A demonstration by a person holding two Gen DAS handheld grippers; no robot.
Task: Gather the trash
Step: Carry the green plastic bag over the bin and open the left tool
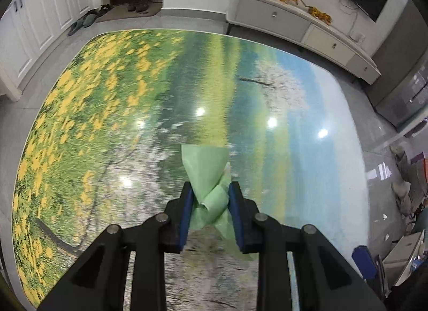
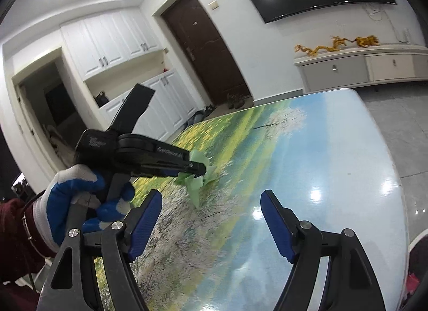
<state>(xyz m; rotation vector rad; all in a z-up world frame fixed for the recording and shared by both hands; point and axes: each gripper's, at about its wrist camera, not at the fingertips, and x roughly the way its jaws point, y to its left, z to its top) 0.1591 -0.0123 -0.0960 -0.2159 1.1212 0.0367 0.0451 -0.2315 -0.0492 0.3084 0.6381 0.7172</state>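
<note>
Left tool [image 1: 210, 198], black-armed with blue ribbed pads, pinching a crumpled piece of green paper [image 1: 207, 169] between its two pads. The paper is thin, matte and creased; a fan-shaped flap projects beyond the fingertips, a rolled fold sits between the pads, and a loose tail hangs below them. Seen from the right wrist, the same green paper [image 2: 196, 181] protrudes from the tip of the left tool [image 2: 199, 169], lifted just above the surface and nearer its left edge than its right. A gloved hand [image 2: 80, 201], white knit with a blue coating, holds that tool's handle; a dark red sleeve [image 2: 13, 230] follows the wrist.

Right tool [image 2: 211, 206], pads spread wide with nothing between them, apart from the paper and nearer the camera.

The surface [image 1: 294, 102] is glossy, with rounded corners, printed with a landscape of yellow flowers, green meadow, white blossom and blue sky; ceiling lights reflect in it.
</note>
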